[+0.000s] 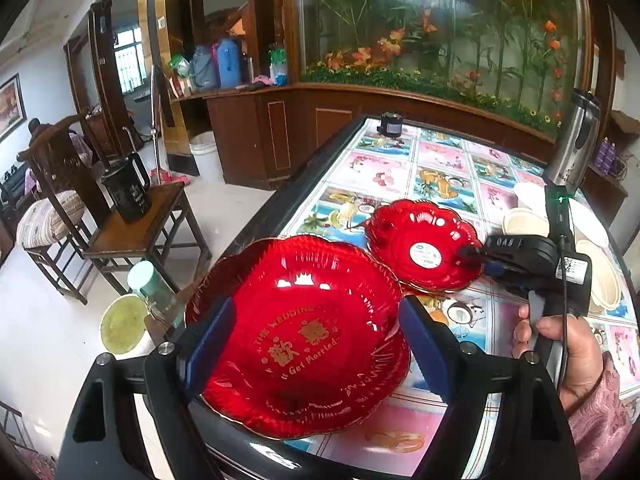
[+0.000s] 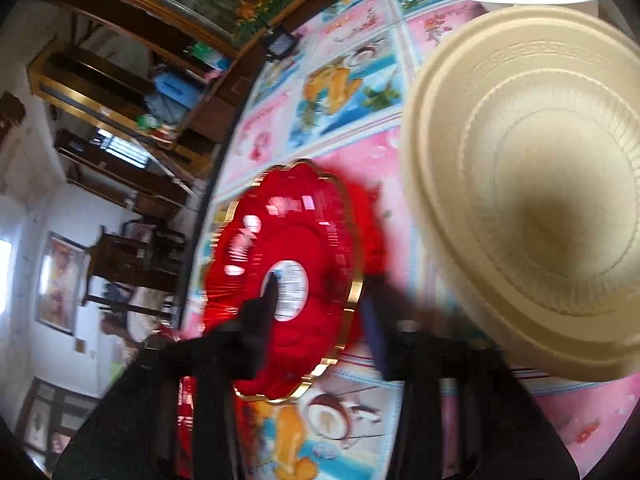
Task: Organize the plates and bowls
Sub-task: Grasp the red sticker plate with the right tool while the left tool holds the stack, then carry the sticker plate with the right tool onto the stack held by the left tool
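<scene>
Early yet: right tool [image 1: 474, 258] pinching small red dish [image 1: 424, 246] rim; left tool [image 1: 316, 344] spread over large red plate [image 1: 300, 336] (cream bowls [image 2: 532, 208] unsorted).

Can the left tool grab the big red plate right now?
Probably yes: the left tool stands open with the big red plate between its blue pads, and nothing blocks it.

Big red plate [image 1: 304, 340] between the left tongs [image 1: 320, 344] — glossy, ribbed, see-through plastic, gilt lettering. Small red dish [image 2: 288, 272] in the right tongs [image 2: 320, 320] — same shine, gold rim, paper sticker. Cream bowl [image 2: 528, 200] beside them looks matt.
</scene>
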Motion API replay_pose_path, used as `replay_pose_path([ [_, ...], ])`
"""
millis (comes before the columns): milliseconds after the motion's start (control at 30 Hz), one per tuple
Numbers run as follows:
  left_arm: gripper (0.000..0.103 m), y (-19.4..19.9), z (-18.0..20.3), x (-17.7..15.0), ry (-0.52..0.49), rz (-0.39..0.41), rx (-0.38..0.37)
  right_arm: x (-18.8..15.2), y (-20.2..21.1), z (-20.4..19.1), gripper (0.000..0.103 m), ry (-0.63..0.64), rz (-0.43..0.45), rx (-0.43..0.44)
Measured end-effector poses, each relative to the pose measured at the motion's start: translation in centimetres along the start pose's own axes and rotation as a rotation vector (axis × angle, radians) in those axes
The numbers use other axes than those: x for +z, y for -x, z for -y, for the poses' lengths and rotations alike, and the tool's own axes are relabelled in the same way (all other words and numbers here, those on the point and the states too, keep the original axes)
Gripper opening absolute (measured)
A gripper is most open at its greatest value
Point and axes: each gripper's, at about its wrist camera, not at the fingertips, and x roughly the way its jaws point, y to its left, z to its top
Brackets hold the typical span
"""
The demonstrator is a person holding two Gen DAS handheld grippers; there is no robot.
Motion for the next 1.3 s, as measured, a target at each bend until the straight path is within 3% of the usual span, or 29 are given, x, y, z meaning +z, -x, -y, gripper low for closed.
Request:
replay_pose_path([
  [33,0.084,0.0,0.0,-0.1,0.003,-0.004,-0.005,-0.1,-0.1,0.4,0.010,-0.012,-0.003,-0.011],
  [67,0.084,0.0,0.1,-0.1,0.004,-0.008,-0.011,-0.2,0.0,1.0,0.009,-0.037,0.001,0.009],
  [400,0.084,0.9,2.1,-1.5,-0.047,-0.057,-0.109,-2.5,3.6,2.7,0.008,-0.012,-0.027,-0.015],
  [600,0.084,1.2,4.8,-3.1,-0.114,-0.106,-0.192,-6.2,9.5,6.1,0.008,0.034,-0.038,-0.065],
  [767,0.084,0.6,7.8,-4.5,-0.176,-0.155,-0.239,-9.0,16.2,11.3,0.007,-0.004,0.000,-0.114],
  [933,0.084,-2.0,11.4,-5.1,-0.193,-0.266,-0.283,-10.5,19.8,14.2,0.007,-0.038,0.026,-0.121],
  [1167,0.084,-5.6,14.0,-4.9,-0.126,-0.422,-0.321,-11.1,20.9,16.0,0.008,-0.060,0.046,-0.060],
  [1300,0.083,-6.4,15.2,-4.6,-0.087,-0.466,-0.361,-11.2,21.1,16.2,0.008,-0.047,0.040,-0.042],
])
